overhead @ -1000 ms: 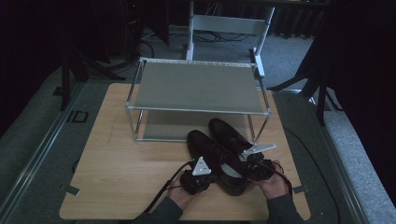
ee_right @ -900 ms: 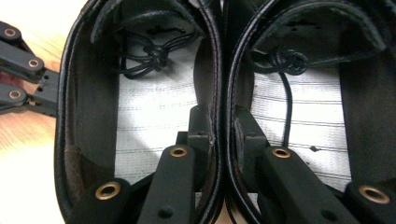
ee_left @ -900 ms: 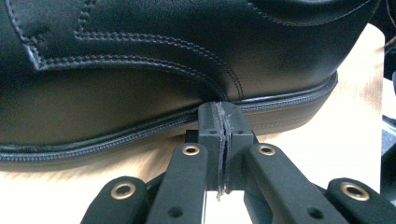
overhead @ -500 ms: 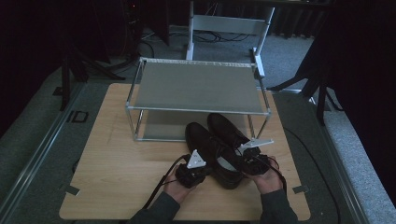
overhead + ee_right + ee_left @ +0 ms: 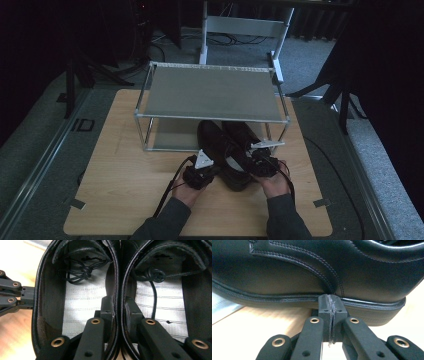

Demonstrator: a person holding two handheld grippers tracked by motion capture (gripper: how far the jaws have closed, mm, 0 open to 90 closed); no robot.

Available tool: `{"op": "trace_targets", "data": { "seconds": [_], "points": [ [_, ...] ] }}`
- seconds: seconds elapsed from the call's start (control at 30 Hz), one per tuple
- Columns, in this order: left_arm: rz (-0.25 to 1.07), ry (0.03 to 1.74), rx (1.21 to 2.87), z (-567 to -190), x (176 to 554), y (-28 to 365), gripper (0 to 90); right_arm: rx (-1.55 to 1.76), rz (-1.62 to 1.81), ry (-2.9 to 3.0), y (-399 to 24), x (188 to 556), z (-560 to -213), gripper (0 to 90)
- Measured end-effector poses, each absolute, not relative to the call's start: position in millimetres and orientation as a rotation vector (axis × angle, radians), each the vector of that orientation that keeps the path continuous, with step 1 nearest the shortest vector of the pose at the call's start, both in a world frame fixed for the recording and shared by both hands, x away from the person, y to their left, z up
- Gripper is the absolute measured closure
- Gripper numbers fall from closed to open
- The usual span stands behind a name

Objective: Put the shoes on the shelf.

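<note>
The high view looks forward and down over my side of the table [image 5: 125, 200], taking in the whole top. The camera on my left gripper [image 5: 331, 315] faces one shoe's [image 5: 317, 272] side at close range, while the one on my right gripper [image 5: 117, 312] looks down into both shoes [image 5: 82, 302]; all three views share them.

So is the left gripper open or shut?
Shut. The left gripper has its two jaws pressed flat together, nothing between them, with the tips against the shoe's sole edge.

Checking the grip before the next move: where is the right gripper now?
In the high view the right gripper sits right of centre, in front of the metal rack, its jaws clamping the touching inner walls of the two black shoes.
</note>
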State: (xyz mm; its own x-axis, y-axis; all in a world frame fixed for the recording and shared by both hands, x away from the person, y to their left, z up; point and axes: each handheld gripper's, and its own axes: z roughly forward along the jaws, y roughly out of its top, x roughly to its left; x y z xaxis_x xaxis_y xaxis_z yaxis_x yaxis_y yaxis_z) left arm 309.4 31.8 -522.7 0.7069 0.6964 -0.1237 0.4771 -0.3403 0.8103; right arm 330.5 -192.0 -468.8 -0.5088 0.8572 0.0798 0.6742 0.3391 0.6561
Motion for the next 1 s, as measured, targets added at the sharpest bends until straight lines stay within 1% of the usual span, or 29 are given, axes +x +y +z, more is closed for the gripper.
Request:
{"op": "trace_targets", "data": {
  "seconds": [0.37,0.8,1.0],
  "points": [
    [0.374,0.951,1.974,-523.3,325.4,37.7,89.8,1.414,0.943,2.253,-177.1,344.5,-468.4,80.0],
    [0.443,0.967,1.953,-522.7,340.5,38.8,89.9,1.421,0.937,2.176,-165.0,352.9,-463.6,79.9],
    [0.455,0.987,1.946,-523.6,346.0,39.8,89.9,1.445,0.951,2.151,-162.1,357.2,-465.3,79.9]
  ]
}}
